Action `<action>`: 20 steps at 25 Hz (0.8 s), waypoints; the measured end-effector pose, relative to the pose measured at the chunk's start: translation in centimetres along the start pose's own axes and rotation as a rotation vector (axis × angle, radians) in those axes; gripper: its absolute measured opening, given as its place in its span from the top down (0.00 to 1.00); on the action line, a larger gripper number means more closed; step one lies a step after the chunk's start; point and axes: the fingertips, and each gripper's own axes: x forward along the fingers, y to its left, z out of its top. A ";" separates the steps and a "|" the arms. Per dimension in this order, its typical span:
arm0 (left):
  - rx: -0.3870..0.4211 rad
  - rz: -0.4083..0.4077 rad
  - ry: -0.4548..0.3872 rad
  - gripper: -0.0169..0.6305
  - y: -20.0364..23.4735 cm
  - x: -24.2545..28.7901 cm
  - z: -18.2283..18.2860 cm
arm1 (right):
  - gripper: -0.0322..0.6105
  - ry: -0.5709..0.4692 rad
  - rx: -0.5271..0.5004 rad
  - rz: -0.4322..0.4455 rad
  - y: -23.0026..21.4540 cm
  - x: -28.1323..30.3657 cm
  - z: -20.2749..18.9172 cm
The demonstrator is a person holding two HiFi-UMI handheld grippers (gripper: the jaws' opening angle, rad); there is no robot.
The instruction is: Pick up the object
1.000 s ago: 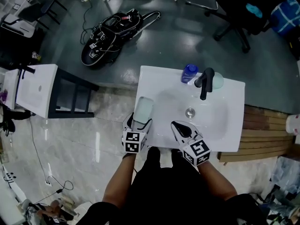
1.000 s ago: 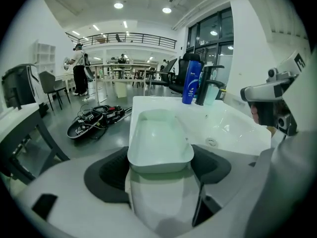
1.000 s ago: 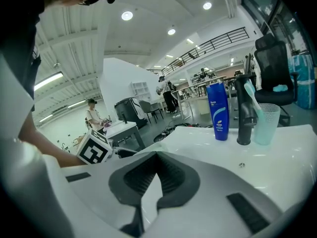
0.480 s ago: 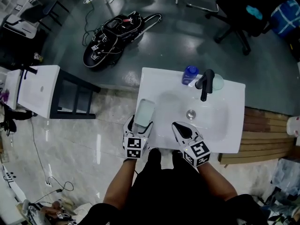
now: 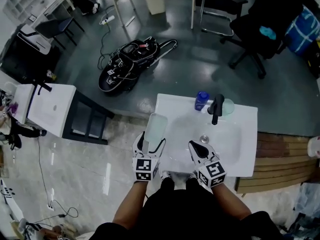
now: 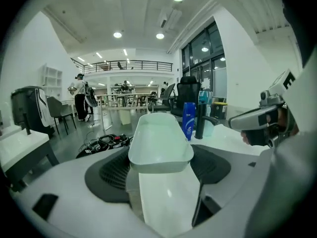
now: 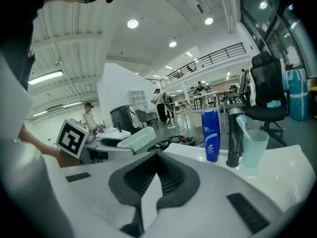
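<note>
Left gripper (image 5: 151,145) clamped on pale dish (image 5: 155,126), held above sink's (image 5: 242,151) near-left edge. Right gripper (image 5: 199,149) jaws together, empty. Risk: only the dish's near end is gripped, so tilt could lever it loose.

Nothing you can read as a word or number in any view. Blue plastic bottle (image 7: 212,135) on the white basin top (image 5: 247,134): white label panel with lines of print, too small and blurred to make out. Left white marker cube (image 5: 144,167) and right white marker cube (image 5: 213,173): black-and-white square codes only, no letters or digits.
</note>
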 end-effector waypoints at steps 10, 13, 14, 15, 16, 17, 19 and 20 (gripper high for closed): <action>0.001 0.045 -0.152 0.36 0.4 -0.9 8.9 | 0.92 -0.117 -0.125 -0.115 -4.5 -3.4 7.7; 0.001 0.042 -0.174 0.36 -0.1 -1.2 10.2 | 0.92 -0.160 -0.148 -0.150 -5.3 -4.4 9.8; 0.004 0.039 -0.176 0.36 -0.3 -1.3 10.4 | 0.92 -0.171 -0.157 -0.160 -5.4 -4.8 10.3; 0.006 0.036 -0.178 0.36 -0.5 -1.4 10.6 | 0.92 -0.180 -0.165 -0.170 -5.4 -5.2 10.7; 0.008 0.032 -0.182 0.36 -0.7 -1.5 10.9 | 0.92 -0.187 -0.171 -0.178 -5.4 -5.6 11.0; 0.009 0.028 -0.187 0.36 -0.8 -1.6 11.1 | 0.92 -0.192 -0.174 -0.185 -5.4 -5.9 11.1; 0.004 0.023 -0.194 0.36 -0.9 -1.6 11.4 | 0.92 -0.194 -0.175 -0.197 -5.5 -6.4 11.3; -0.001 0.024 -0.196 0.36 -1.0 -1.7 11.5 | 0.92 -0.188 -0.175 -0.201 -5.7 -6.5 11.2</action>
